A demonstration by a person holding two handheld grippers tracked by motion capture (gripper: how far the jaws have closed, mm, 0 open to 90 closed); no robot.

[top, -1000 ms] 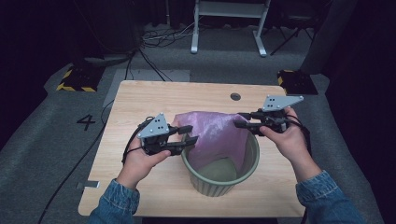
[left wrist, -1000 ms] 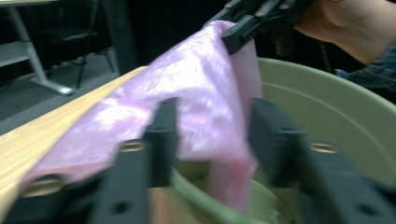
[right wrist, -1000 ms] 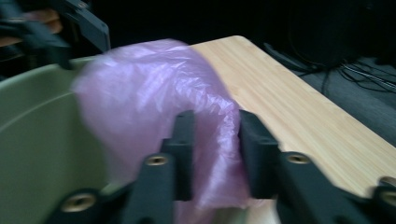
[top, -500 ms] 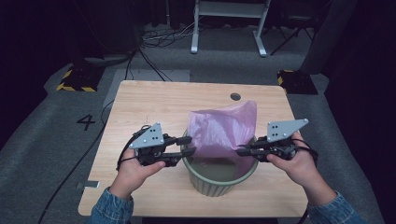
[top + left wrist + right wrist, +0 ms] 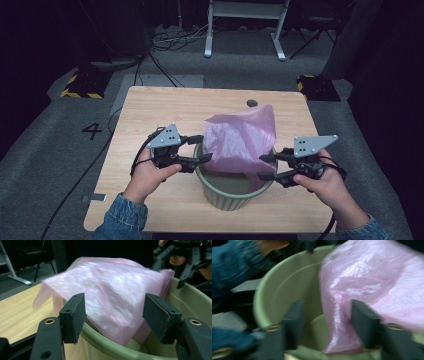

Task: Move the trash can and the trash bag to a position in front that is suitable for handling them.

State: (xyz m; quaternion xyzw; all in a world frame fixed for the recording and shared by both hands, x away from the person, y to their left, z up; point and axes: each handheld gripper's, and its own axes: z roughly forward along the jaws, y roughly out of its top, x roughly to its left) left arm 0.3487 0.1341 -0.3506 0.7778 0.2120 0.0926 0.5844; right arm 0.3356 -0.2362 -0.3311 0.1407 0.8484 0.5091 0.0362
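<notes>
A green bin (image 5: 235, 192) stands on the wooden table (image 5: 150, 110), near its 6 o'clock edge. A pink plastic bag (image 5: 242, 137) rises from the bin's far rim, its lower part hanging inside the bin, its top pointing toward 1 o'clock.

L gripper (image 5: 205, 150) sits at the bin's 9 o'clock side, jaws wide apart, w/ bin rim and bag (image 5: 112, 297) in the gap in the left gripper view; pads (image 5: 75, 315) don't press the film. Jaws have just been opening.

R gripper (image 5: 267, 167) is at the bin's 3 o'clock side, jaws also spread wide, just opened. In the right gripper view, blurred, bag's edge (image 5: 342, 322) hangs betw. the pads, not pinched; bin wall (image 5: 292, 282) lies behind.

Writing: a "4" (image 5: 92, 131) on the grey floor, at 9 o'clock from the table. No brand legible on bin or bag. Yellow-black hazard stripes (image 5: 80, 85) mark a base at 10 o'clock.
</notes>
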